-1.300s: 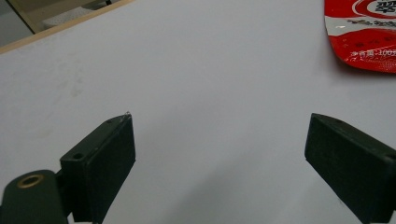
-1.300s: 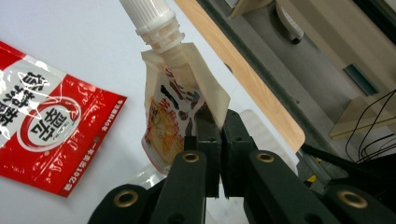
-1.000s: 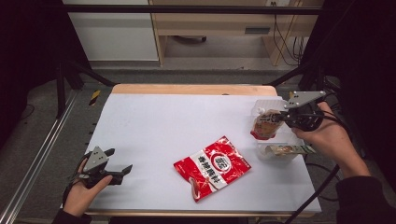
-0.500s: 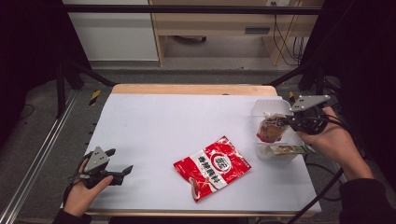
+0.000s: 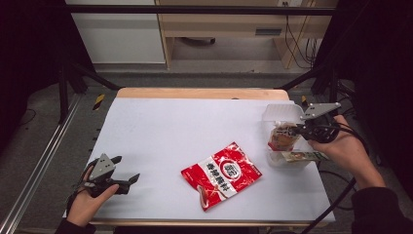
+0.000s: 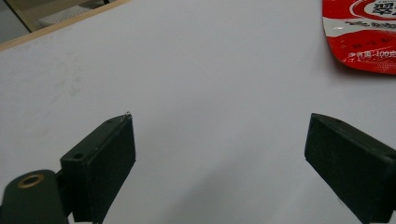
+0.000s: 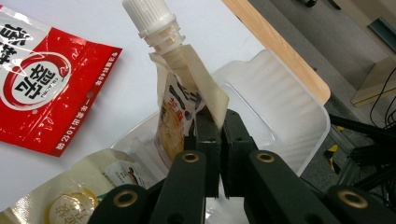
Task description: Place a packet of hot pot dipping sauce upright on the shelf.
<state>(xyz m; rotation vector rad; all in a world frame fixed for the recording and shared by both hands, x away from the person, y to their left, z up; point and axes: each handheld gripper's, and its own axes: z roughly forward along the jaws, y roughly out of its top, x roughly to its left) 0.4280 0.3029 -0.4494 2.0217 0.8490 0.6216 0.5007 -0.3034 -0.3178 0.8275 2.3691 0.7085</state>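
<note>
A pale spouted pouch (image 5: 281, 137) with a white cap hangs upright over a clear plastic container (image 5: 278, 112) at the table's right edge. My right gripper (image 5: 298, 130) is shut on the pouch's upper side; in the right gripper view its jaws (image 7: 215, 122) pinch the edge of the pouch (image 7: 173, 116) above the container (image 7: 280, 93). A second pouch (image 5: 303, 156) lies flat in the container's near part. A red snack packet (image 5: 221, 174) lies flat on the white table. My left gripper (image 5: 125, 169) rests open at the near left corner, with nothing between its jaws (image 6: 219, 140).
The red packet (image 6: 364, 32) lies a little ahead of the left gripper, to the right in the left gripper view. A wooden strip (image 5: 199, 92) borders the table's far edge. Black frame posts and cables stand to the right of the container.
My right gripper has shifted slightly right and down with the spouted pouch, closer over the container. The left gripper has stayed still.
</note>
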